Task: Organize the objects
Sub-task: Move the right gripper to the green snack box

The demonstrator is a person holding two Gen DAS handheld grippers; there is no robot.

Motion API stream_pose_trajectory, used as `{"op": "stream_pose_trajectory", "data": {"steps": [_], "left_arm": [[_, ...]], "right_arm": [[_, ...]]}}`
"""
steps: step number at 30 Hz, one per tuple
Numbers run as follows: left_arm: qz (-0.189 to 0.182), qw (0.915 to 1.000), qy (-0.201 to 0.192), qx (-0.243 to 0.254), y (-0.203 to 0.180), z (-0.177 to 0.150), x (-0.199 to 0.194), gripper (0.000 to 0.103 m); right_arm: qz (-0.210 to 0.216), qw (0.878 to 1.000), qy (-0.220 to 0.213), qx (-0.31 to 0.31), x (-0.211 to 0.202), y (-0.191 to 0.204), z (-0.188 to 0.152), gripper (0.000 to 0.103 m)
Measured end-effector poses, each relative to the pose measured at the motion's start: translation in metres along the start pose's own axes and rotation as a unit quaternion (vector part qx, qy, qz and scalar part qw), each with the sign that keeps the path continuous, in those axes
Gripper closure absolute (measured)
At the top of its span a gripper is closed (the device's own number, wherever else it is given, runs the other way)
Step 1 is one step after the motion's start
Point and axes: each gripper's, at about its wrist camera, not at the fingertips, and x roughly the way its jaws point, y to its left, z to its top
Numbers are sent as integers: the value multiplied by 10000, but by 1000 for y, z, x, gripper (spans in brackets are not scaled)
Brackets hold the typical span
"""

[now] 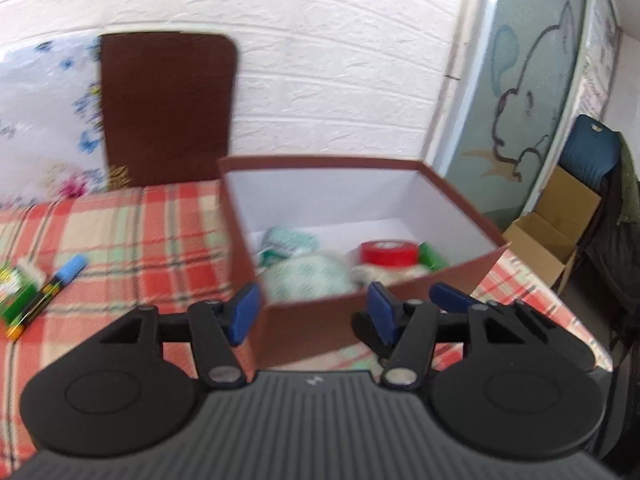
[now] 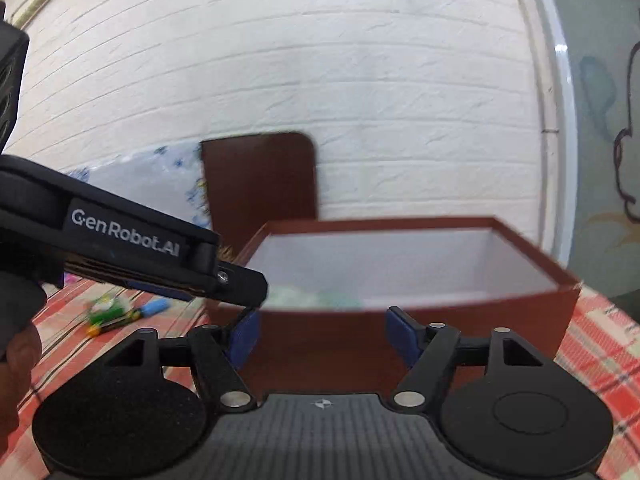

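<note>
An open brown box (image 1: 464,204) with a white inside stands on the plaid tablecloth (image 1: 120,220). In it lie a red tape roll (image 1: 388,252), a green item (image 1: 432,258) and white-green patterned packs (image 1: 304,278). My left gripper (image 1: 314,312) is open just in front of the box's near corner, with nothing between its blue pads. My right gripper (image 2: 323,336) is open too and faces the box's front wall (image 2: 480,312). The left gripper's body (image 2: 160,240) crosses the left side of the right wrist view. A blue-capped marker (image 1: 52,288) and a green packet (image 1: 16,288) lie at the left.
The brown box lid (image 1: 168,108) leans on the white brick wall beside a flowered cushion (image 1: 44,120). Past the table's right edge are an open cardboard carton (image 1: 552,232) and a blue chair (image 1: 592,148). A hand (image 2: 20,352) shows at the lower left.
</note>
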Motion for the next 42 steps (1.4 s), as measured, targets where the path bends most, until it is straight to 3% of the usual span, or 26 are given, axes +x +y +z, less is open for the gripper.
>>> {"op": "stream_pose_trajectory", "data": {"steps": [3,6,9,12,14,15,16,17,19,22,25,29,32,37,42], "left_arm": [[432,9982,302,-276,38,-30,-5,42],[1003,9900,683,-714,88,-62,-9,42],[1590,9788,790,-1022,138,-85,-23,42],[2261,9652,630,-1152,186,-94,-42,42],[2848,9507,530,-1102,215,-95,-50,41],[3132,9420,469,-1109,231,-97,-53,34],[3311,9364,332,-1116,247,-101,-56,18],[3414,9329,186,-1130,260,-108,-59,11],[3135,9356,-154,-1617,282,-114,-72,9],[3230,9364,-111,-1371,276,-112,-67,8],[3075,9414,-158,-1381,277,-112,-65,8],[3007,9422,-217,-1465,279,-114,-66,7],[2953,9427,-265,-1528,281,-114,-67,7],[2885,9431,-350,-1617,283,-115,-69,7],[2855,9434,-387,-1644,284,-115,-70,7]], "right_arm": [[329,9979,538,-143,5,21,-19,33],[775,9914,1031,-208,15,42,-30,34],[1142,9839,1268,-528,18,73,-34,34],[1460,9756,1433,-800,35,103,-32,34],[1658,9700,1576,-817,47,122,-29,34],[1724,9681,1647,-774,55,132,-27,34],[1772,9668,1698,-715,64,142,-23,34],[1795,9665,1711,-665,73,150,-18,34],[1836,9674,1579,-744,88,174,-6,34],[1934,9645,1357,-1179,115,216,10,34],[2094,9579,1312,-1464,153,248,21,34],[2094,9486,1787,-1559,214,275,21,34],[2020,9412,2072,-1746,240,286,11,41],[2104,9405,1799,-1970,215,292,19,42],[2146,9458,1430,-1972,138,264,24,42]]}}
